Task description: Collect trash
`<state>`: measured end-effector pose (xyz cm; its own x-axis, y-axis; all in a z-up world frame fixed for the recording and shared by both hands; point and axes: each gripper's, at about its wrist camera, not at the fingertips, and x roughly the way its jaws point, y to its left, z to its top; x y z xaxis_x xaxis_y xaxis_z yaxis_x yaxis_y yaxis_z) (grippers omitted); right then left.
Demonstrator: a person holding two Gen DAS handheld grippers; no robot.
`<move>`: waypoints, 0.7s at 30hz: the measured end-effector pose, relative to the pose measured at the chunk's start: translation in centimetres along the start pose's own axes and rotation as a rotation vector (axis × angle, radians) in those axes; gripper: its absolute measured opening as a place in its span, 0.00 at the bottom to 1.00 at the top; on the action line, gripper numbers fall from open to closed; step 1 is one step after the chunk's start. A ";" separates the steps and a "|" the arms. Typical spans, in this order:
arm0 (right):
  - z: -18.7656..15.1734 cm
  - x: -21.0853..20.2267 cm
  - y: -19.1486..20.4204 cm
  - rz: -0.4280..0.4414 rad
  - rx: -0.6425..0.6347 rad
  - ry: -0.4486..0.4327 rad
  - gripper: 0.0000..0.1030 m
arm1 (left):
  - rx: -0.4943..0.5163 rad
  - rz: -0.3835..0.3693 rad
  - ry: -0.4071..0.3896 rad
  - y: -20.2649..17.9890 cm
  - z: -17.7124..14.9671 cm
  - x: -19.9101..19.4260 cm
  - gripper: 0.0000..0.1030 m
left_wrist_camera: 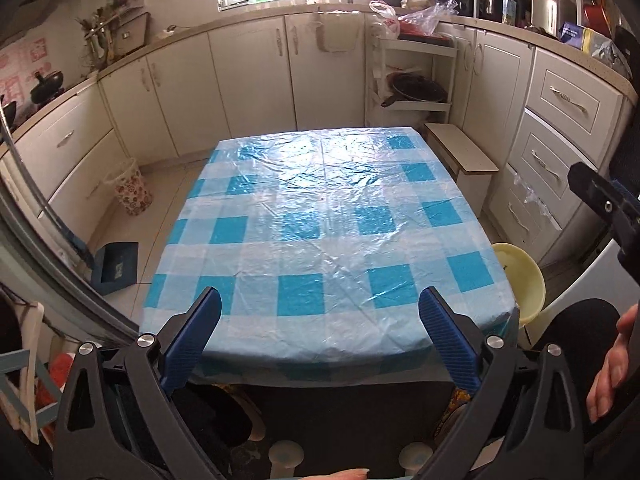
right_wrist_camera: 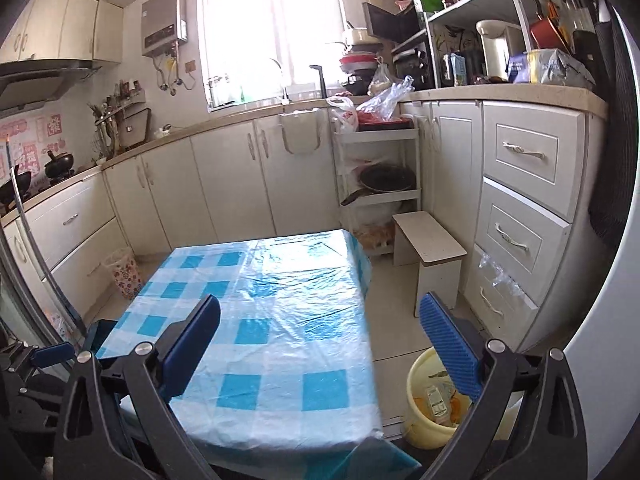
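A pale yellow bin (right_wrist_camera: 420, 420) stands on the floor right of the table and holds wrappers and orange scraps (right_wrist_camera: 438, 400); its rim also shows in the left wrist view (left_wrist_camera: 524, 276). The table (left_wrist_camera: 320, 220) wears a blue and white checked plastic cloth with nothing on it, and shows in the right wrist view too (right_wrist_camera: 280, 340). My left gripper (left_wrist_camera: 320, 300) is open and empty above the table's near edge. My right gripper (right_wrist_camera: 320, 312) is open and empty, held over the table's right edge, its right finger above the bin. The right gripper's tip also shows at the left wrist view's right side (left_wrist_camera: 604, 200).
White cabinets and drawers (right_wrist_camera: 524, 200) run around the room. A small wooden stool (right_wrist_camera: 430, 244) stands by the table's far right corner. A floral waste basket (left_wrist_camera: 132, 192) and a blue dustpan (left_wrist_camera: 116, 266) sit on the floor at left. A shelf rack (right_wrist_camera: 380, 168) holds pans.
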<state>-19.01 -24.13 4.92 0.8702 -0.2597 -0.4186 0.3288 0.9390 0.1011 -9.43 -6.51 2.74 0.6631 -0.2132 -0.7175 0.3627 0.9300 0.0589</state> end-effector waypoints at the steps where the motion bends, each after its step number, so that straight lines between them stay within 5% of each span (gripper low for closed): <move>1: -0.1 -0.6 0.8 0.004 -0.018 0.000 0.93 | -0.010 0.011 -0.005 0.7 -0.4 -0.6 0.92; 9: -0.6 -5.0 5.4 0.051 -0.098 0.005 0.93 | -0.043 0.085 -0.008 4.4 -3.0 -3.8 0.92; 21: -2.3 -7.3 6.5 0.048 -0.079 0.022 0.93 | -0.078 0.106 -0.030 6.3 -5.0 -6.8 0.92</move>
<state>-24.10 -15.64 6.56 0.8757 -0.2103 -0.4346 0.2565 0.9653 0.0498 -14.91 2.34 4.47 0.7143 -0.1203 -0.6894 0.2383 0.9681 0.0779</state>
